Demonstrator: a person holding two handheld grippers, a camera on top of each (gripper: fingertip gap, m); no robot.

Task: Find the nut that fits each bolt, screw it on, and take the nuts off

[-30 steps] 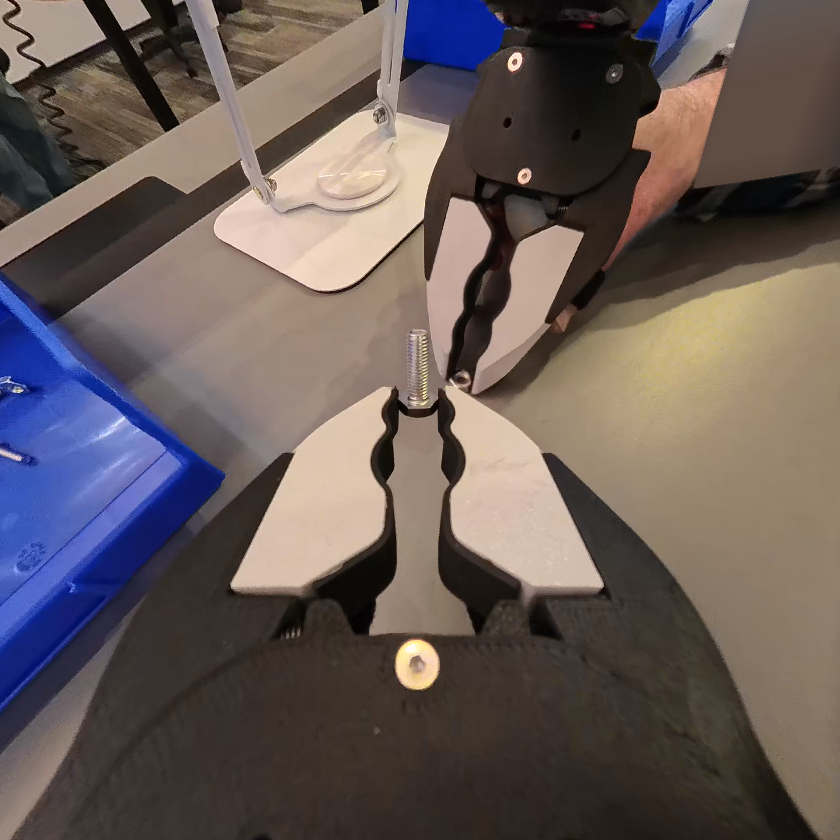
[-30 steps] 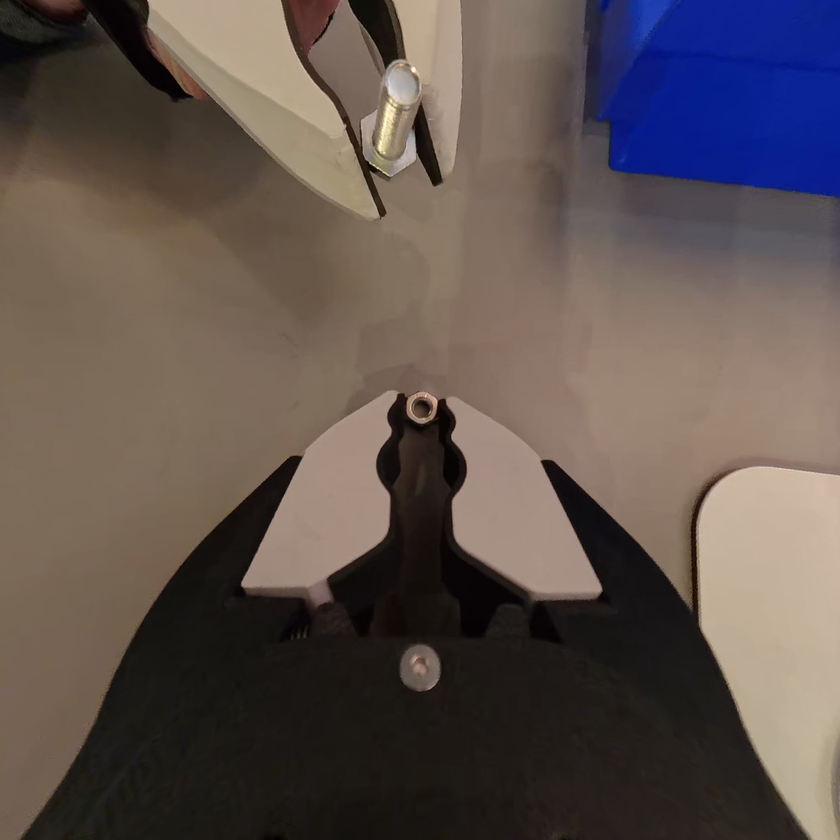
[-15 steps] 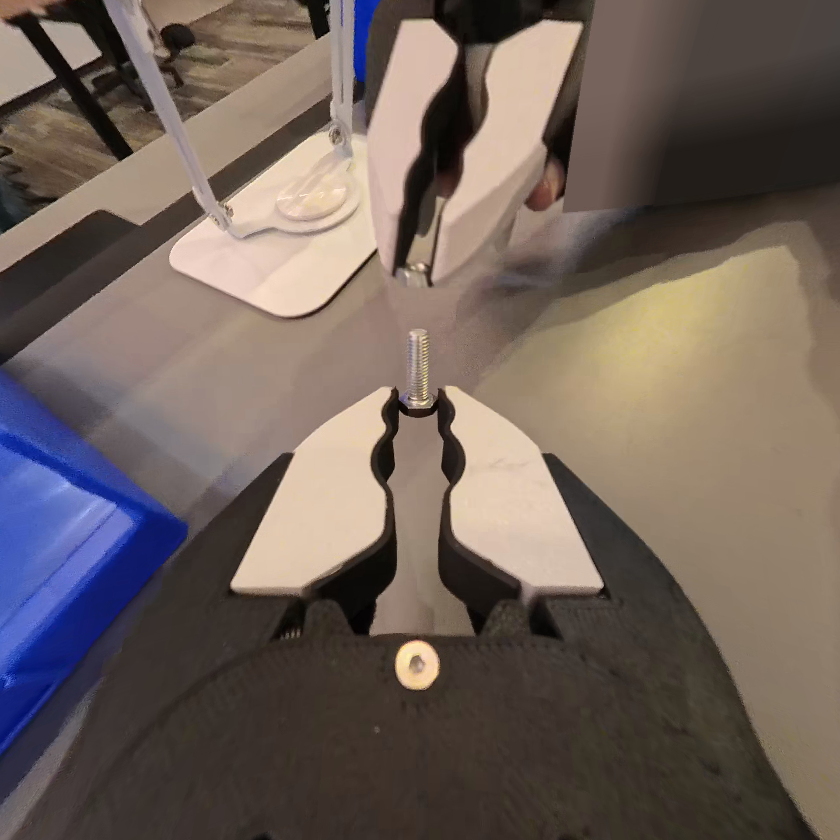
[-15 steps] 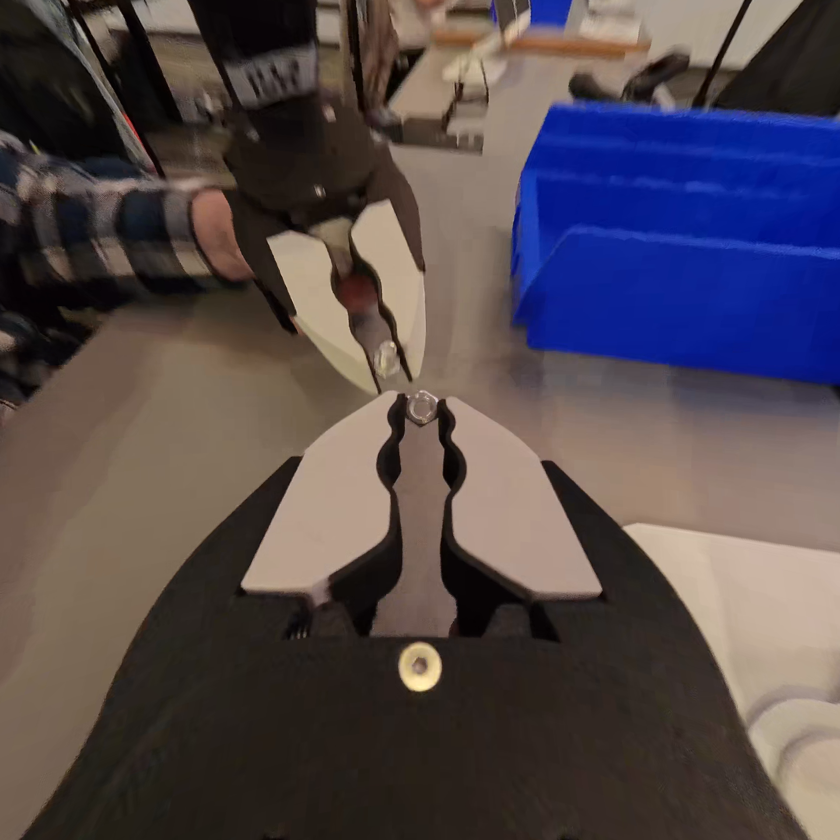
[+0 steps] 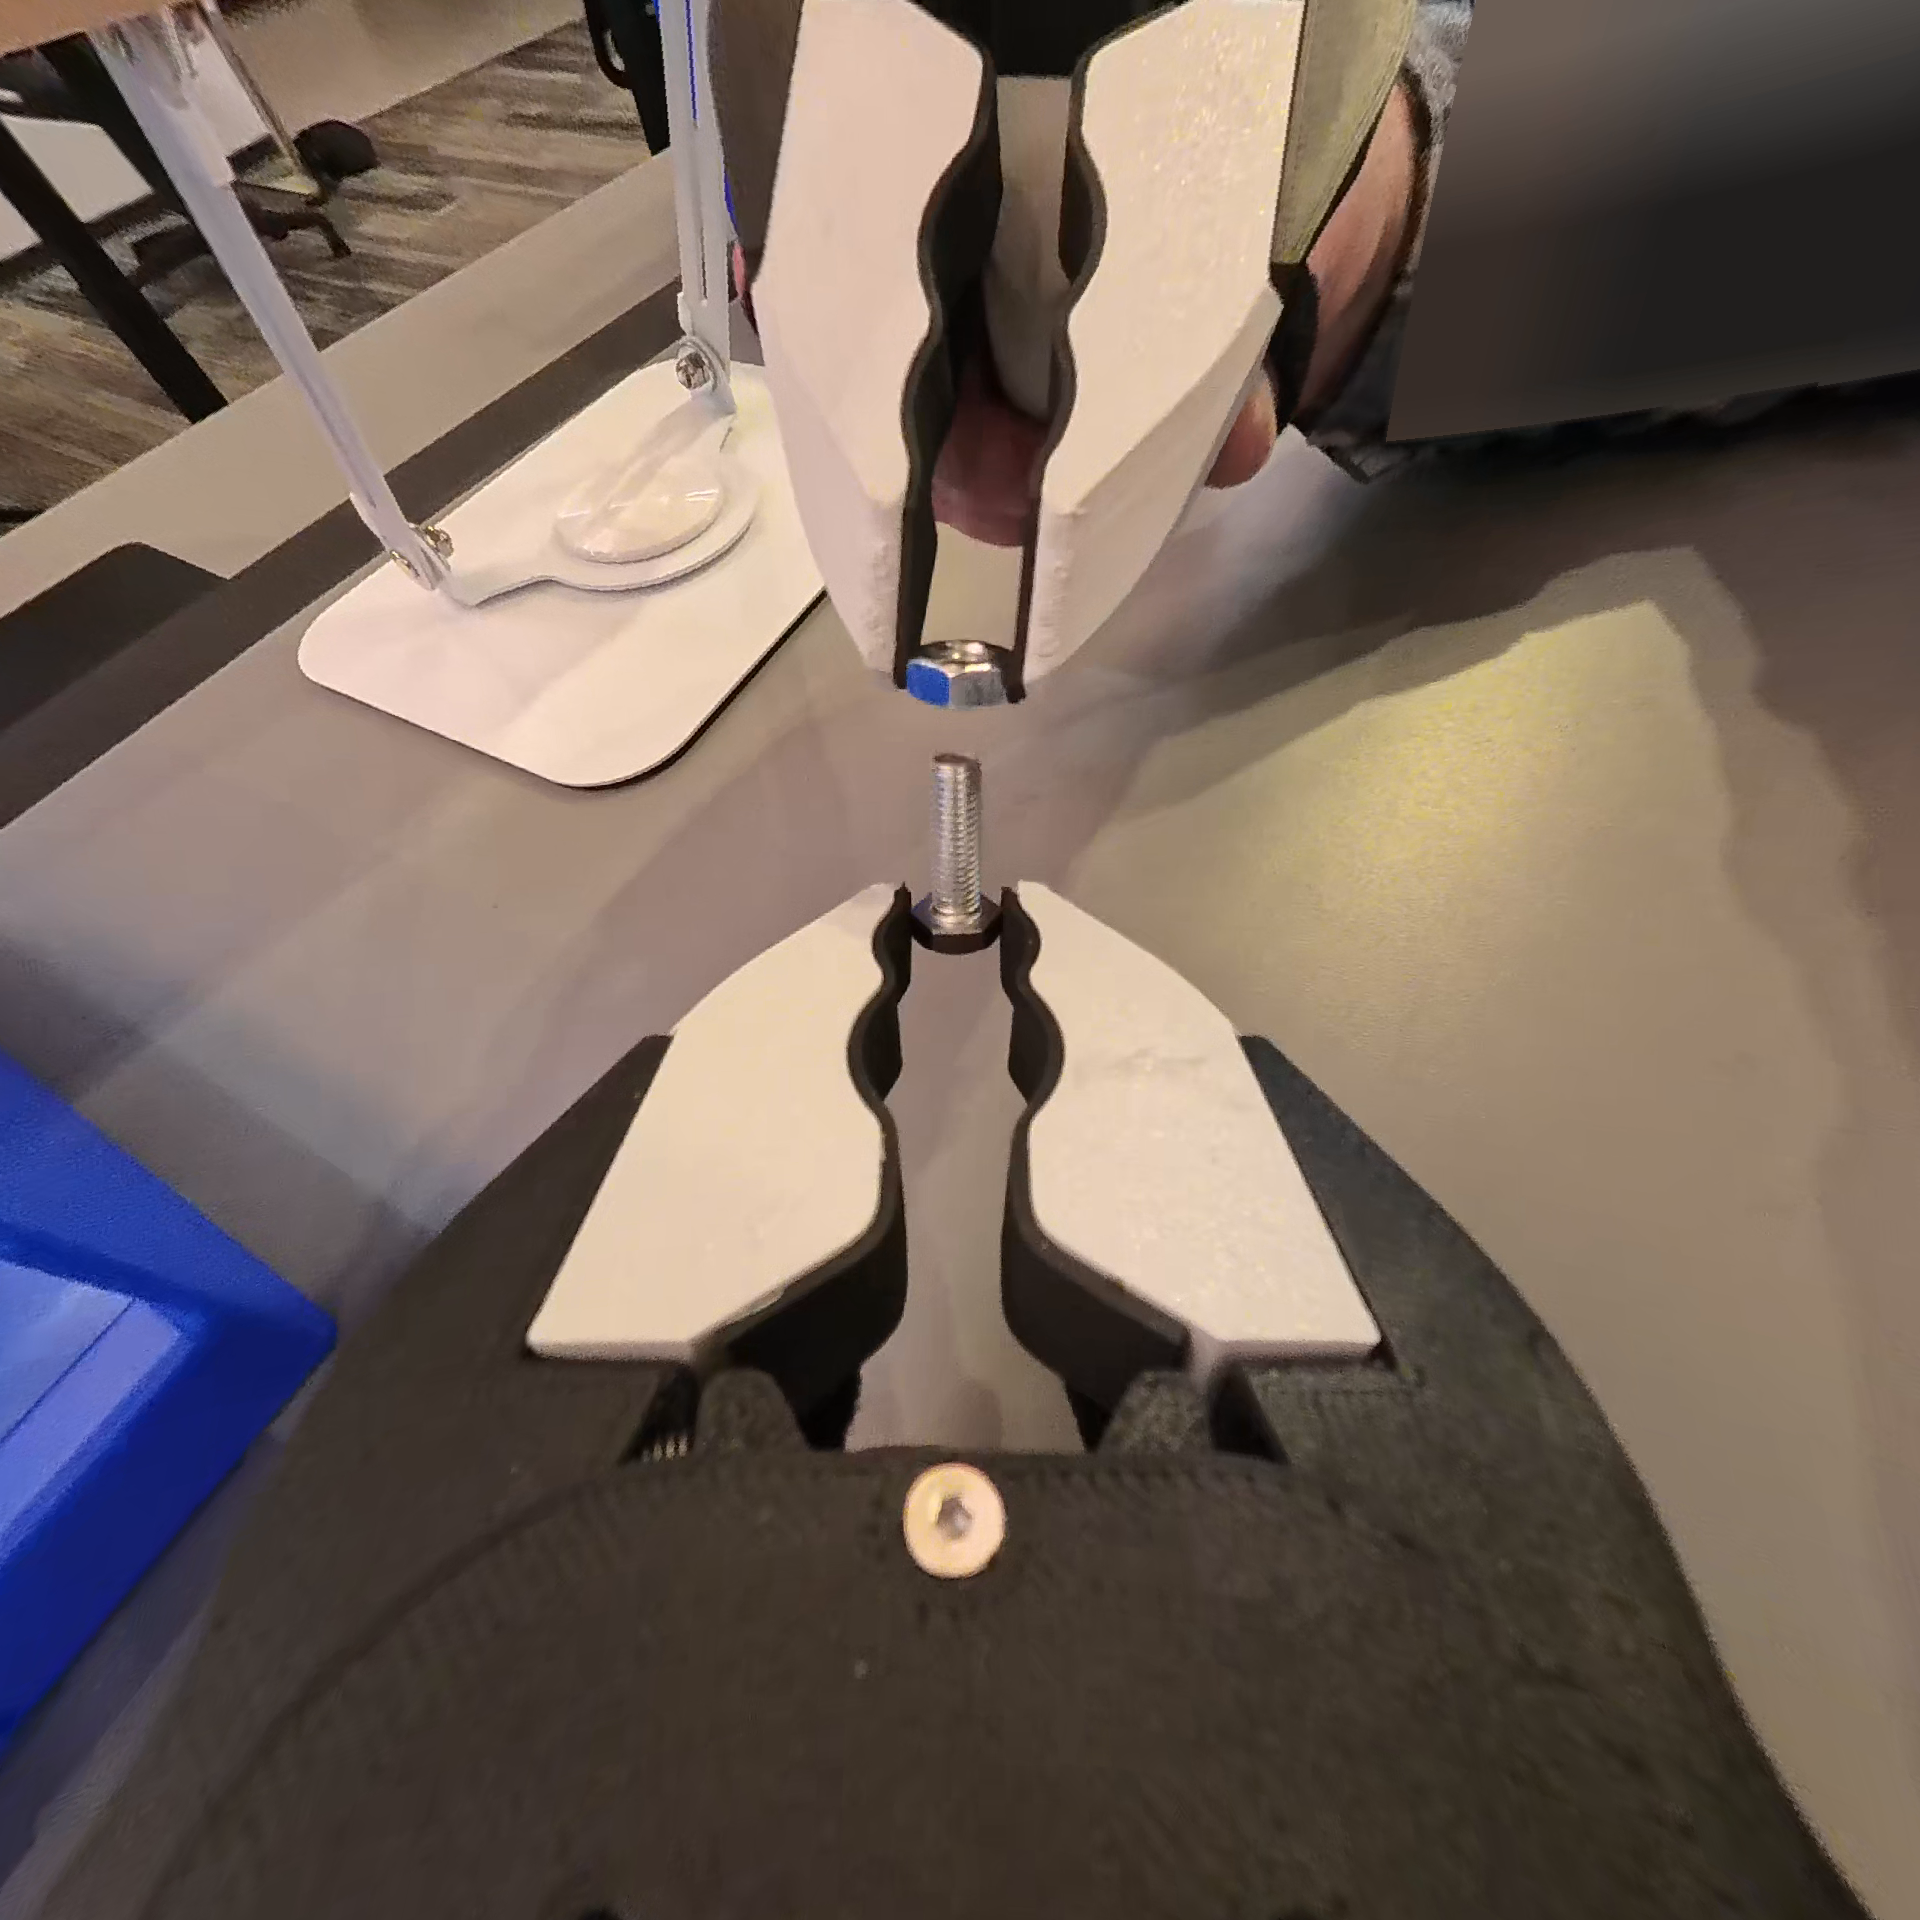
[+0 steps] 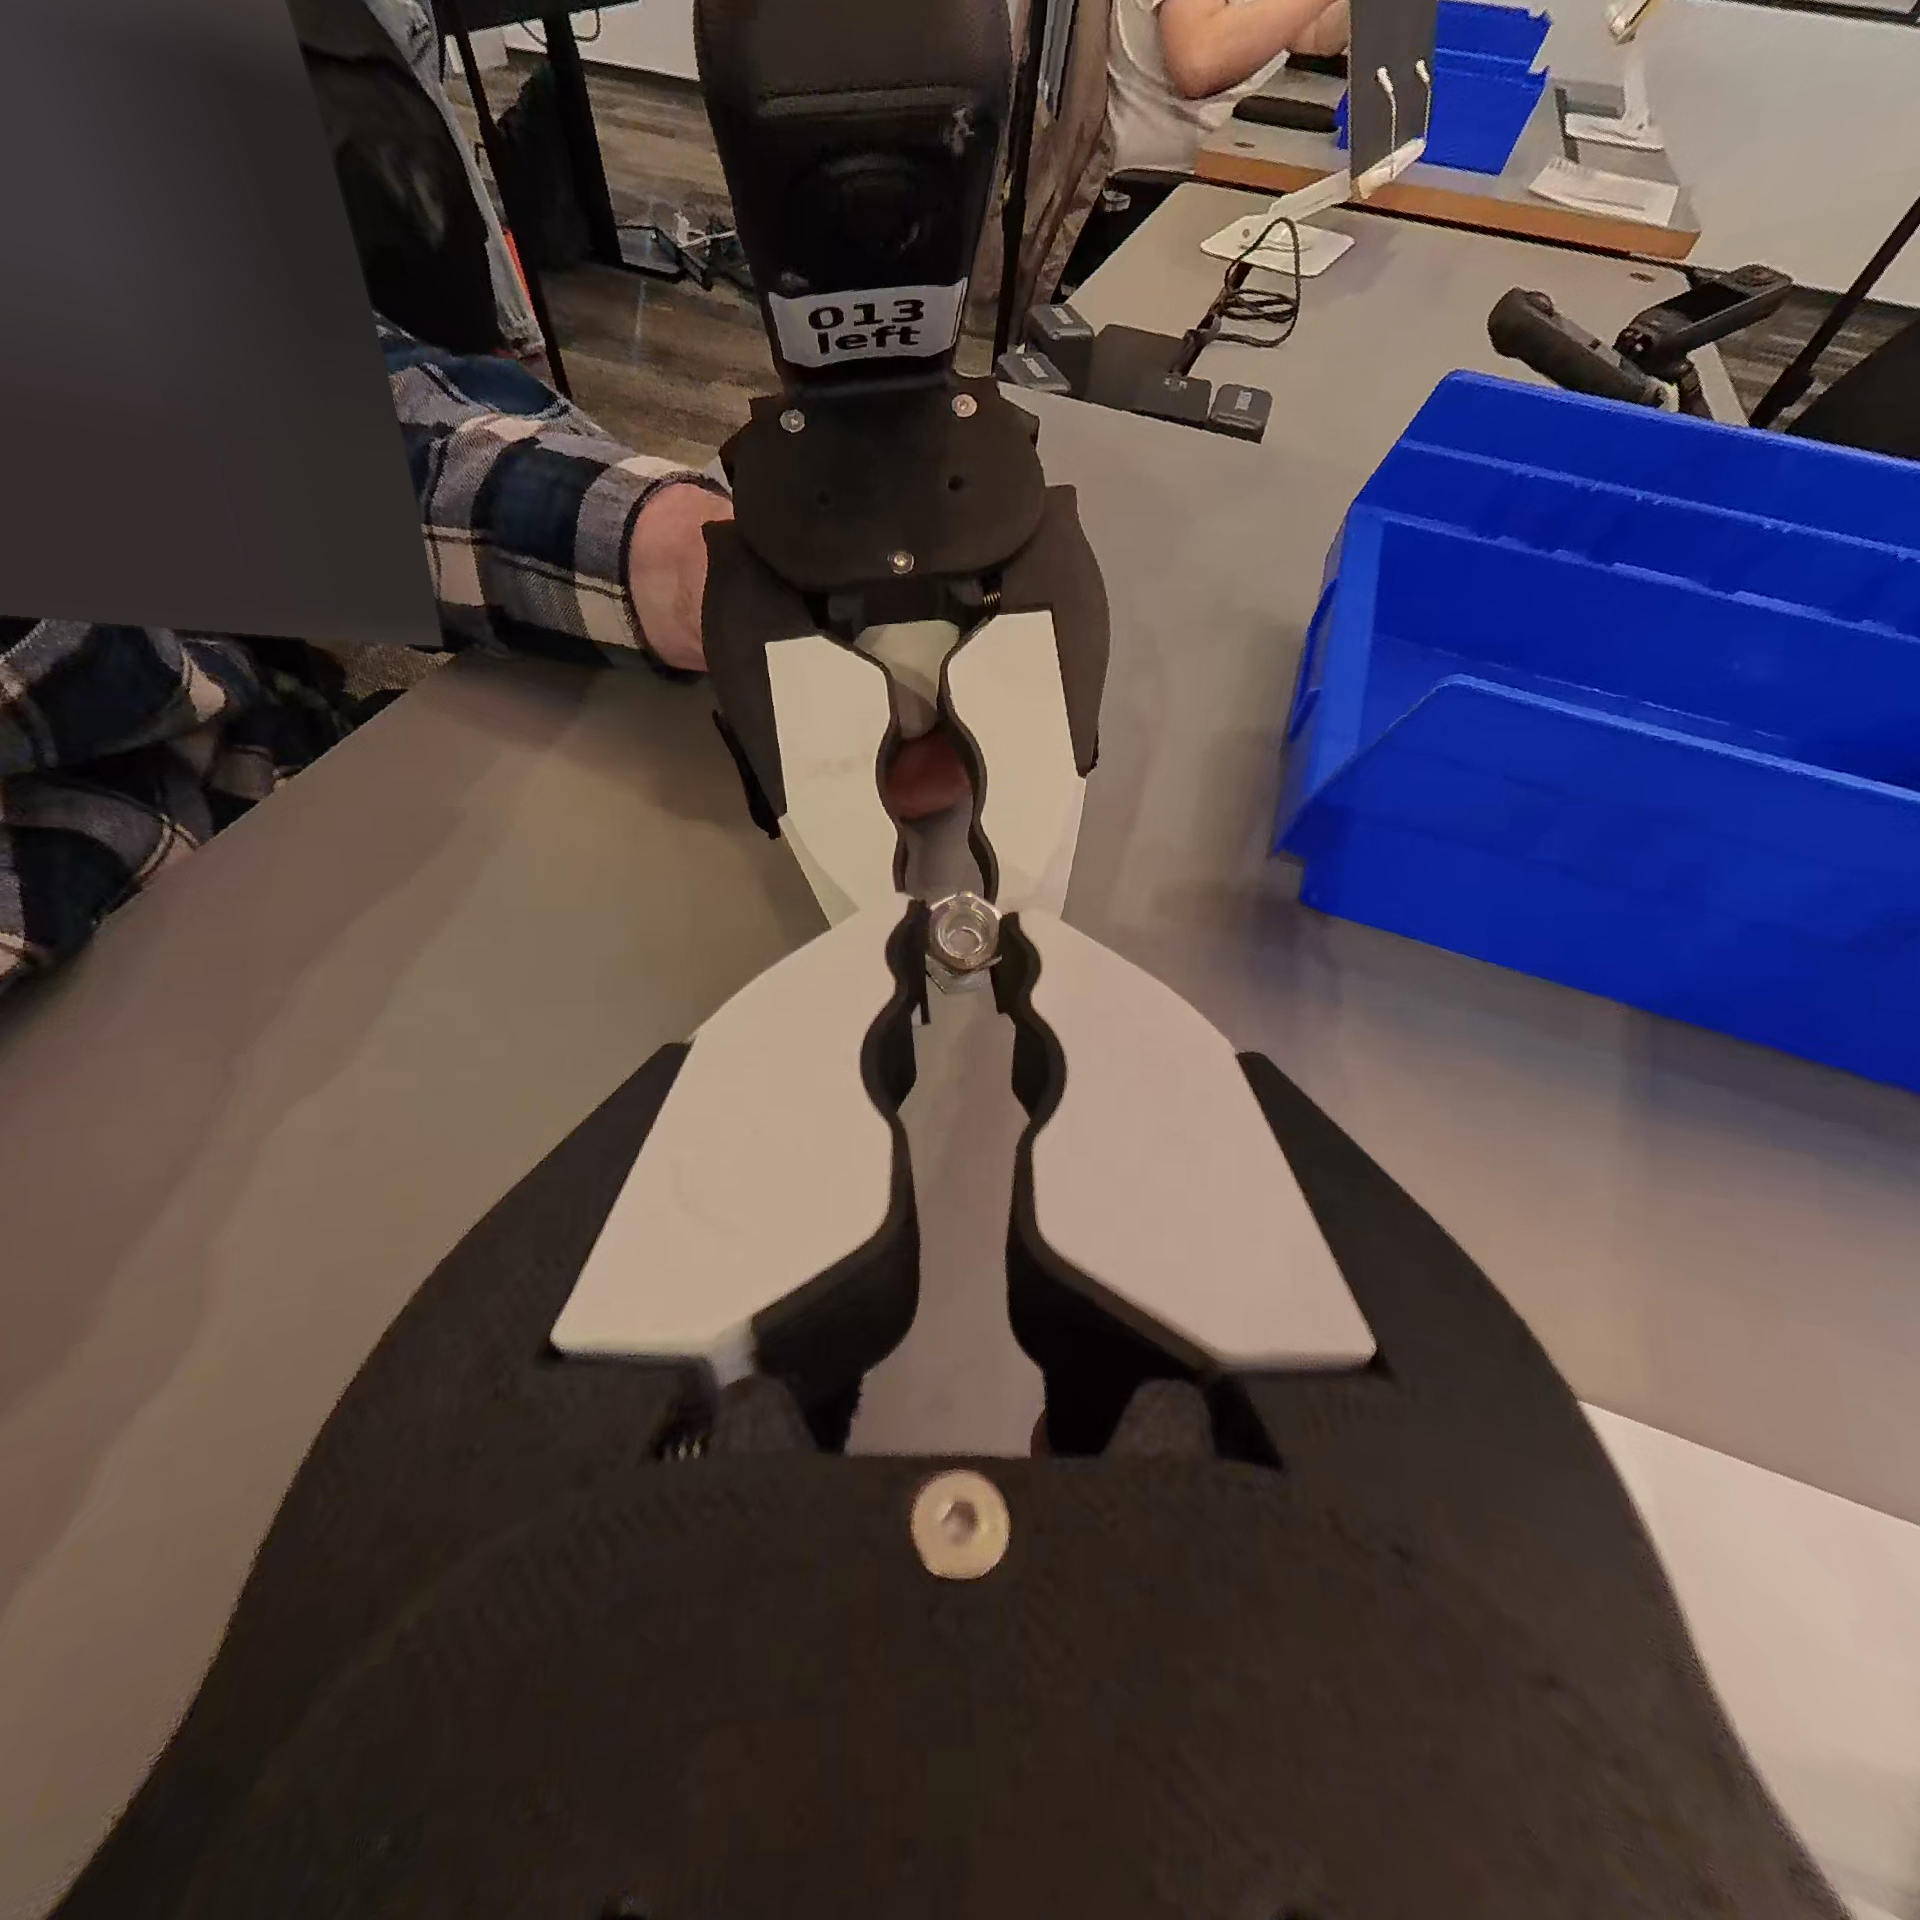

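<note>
The left gripper point(image 5: 956, 914) is clamped on the hex head of a bolt point(image 5: 954, 831), its threaded end pointing away. The right gripper point(image 6: 961, 940) pinches a silver nut point(image 6: 964, 935) at its fingertips, just beyond the bolt's tip and not yet touching. To start the thread cleanly, line the nut's hole squarely with the bolt, close the gap gently, then turn without forcing, over the grey table point(image 5: 1455, 935).
</note>
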